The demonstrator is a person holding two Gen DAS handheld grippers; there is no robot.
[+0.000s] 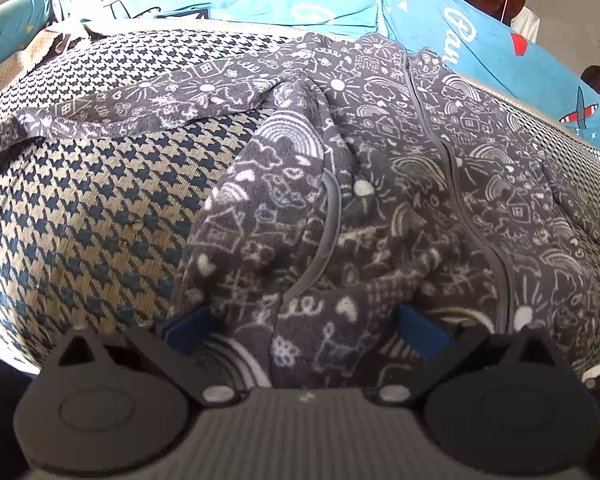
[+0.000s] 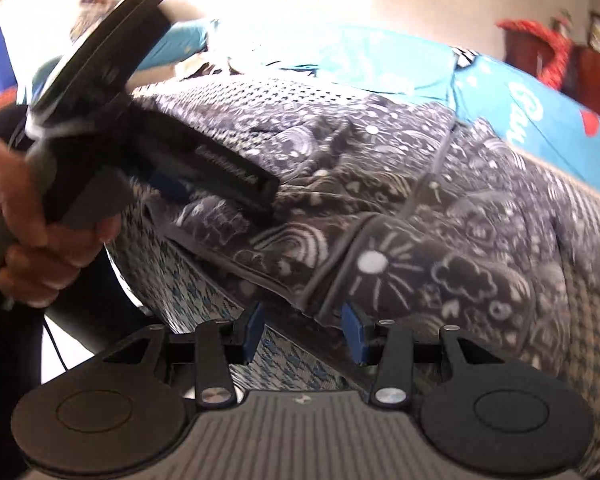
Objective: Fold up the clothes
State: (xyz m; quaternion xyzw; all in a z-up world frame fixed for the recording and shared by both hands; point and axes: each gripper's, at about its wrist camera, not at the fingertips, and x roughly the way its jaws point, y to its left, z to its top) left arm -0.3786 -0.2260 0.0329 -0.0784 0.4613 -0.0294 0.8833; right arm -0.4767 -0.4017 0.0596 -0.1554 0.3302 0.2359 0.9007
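A dark grey fleece garment (image 1: pixel 380 184) printed all over with white chalk-like doodles (rainbows, suns, houses, clouds) lies spread on a bed covered by a houndstooth blanket (image 1: pixel 80 216), a woven cloth in beige and dark blue with a ribbed surface. The fleece looks soft and nubbly; a grey zipper seam (image 1: pixel 456 184) runs from the far collar toward the near hem, and one long sleeve (image 1: pixel 112 108) stretches out flat to the left, its cuff close to the blanket's left edge. Beyond the blanket, at the far side, turquoise printed pillows (image 1: pixel 480 40) line the bed. The left gripper (image 1: pixel 304 328) has its jaws spread wide, and a bunched fold of the fleece rises between the blue pads (image 1: pixel 188 328), though the pads do not visibly pinch it. In the right wrist view that same tool shows at the upper left, gripped by a hand (image 2: pixel 32 236), its tip down on the fabric. The right gripper (image 2: pixel 304 332) hovers at the near hem (image 2: pixel 260 272), jaws partly apart with nothing between them, just short of the grey bound edge. Bare houndstooth lies open to the left of the garment's body, below the sleeve; to the right the fleece runs nearly to the blanket's edge.
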